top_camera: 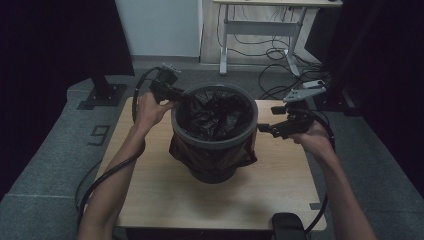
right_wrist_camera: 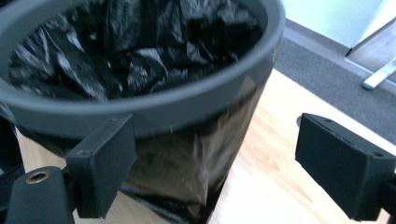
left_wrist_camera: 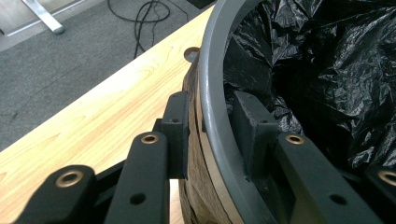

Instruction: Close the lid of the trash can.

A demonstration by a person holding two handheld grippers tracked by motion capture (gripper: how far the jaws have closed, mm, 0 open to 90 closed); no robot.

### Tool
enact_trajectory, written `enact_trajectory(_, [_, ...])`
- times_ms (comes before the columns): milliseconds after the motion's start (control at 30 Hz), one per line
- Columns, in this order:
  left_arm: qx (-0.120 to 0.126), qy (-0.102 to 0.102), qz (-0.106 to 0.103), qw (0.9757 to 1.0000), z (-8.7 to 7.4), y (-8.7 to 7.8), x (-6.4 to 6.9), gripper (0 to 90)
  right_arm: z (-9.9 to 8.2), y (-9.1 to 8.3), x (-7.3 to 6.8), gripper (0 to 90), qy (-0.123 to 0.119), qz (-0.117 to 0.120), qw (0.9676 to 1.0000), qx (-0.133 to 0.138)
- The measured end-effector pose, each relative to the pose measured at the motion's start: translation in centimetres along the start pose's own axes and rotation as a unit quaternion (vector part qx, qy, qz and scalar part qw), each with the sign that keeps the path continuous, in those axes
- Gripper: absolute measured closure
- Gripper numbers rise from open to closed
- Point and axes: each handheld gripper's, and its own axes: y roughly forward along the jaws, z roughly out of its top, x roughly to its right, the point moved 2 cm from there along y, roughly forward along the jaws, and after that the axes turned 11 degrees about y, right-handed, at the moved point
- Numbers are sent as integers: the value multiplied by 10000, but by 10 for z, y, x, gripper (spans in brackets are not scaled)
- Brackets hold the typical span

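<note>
The left tongs [top_camera: 176,96] are straddling the grey rim [left_wrist_camera: 215,93] of the waste bin [top_camera: 215,172], one jaw lying outside against the wall and the other inside among the folds of the black bin bag [top_camera: 215,112]; in the left gripper view the pads seem to be closing on the rim with the bag's edge caught between them, though a sliver of gap on the outer side is leaving it hard to say whether they are truly pinching. The bin is standing upright in the middle of the wooden tabletop [top_camera: 150,200], directly between the two tongs, its long axis running vertically and its mouth opening upward. The bag is looking crumpled and glossy inside, and its edge is hanging down over the outside of the bin as a brownish, shiny skirt. To the right, the right tongs [top_camera: 265,128] are hovering just beside the bin's far side, jaws standing wide apart and holding nothing; in the right gripper view the rim [right_wrist_camera: 154,109] is lying ahead and slightly above the nearer pad, apart from it. The coming move seems to be turning on that gap: the rim lies inward from the right tongs, so that hand is the one needing to travel toward it.
</note>
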Motion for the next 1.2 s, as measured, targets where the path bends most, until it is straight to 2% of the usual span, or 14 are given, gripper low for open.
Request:
enact_trajectory(267, [4,-22,-17,10000,0,0,0,662,31,8,-12,118,-151,133,9998,-78])
enact_trajectory(400, [-10,23,17,10000,0,0,1,666,40,18,-18,119,-217,218,9995,-113])
enact_trajectory(533, [-48,91,43,9999,1,0,1,671,45,31,-26,125,-431,306,9985,-159])
enact_trajectory(667, [-48,40,25,10000,1,0,1,671,42,45,-34,125,-597,372,9972,-271])
enact_trajectory(833, [-22,-102,-59,9999,0,0,0,671,26,55,-40,126,-548,408,9971,-343])
enact_trajectory(900, [-45,-119,-58,9999,0,0,-1,670,21,55,-42,127,-596,369,9974,-187])
enact_trajectory(1000, [-49,-157,-51,9999,0,0,-1,667,17,54,-45,141,-501,373,9980,-7])
enact_trajectory(1067, [-36,-172,-57,9998,-1,0,-1,661,15,54,-45,153,-482,376,9981,59])
enact_trajectory(1133, [-26,-236,-65,9997,-1,0,-2,653,12,56,-45,173,-526,347,9980,10])
enact_trajectory(1200, [-40,-222,-48,9997,-1,-1,-1,651,8,57,-45,220,-433,550,9975,65])
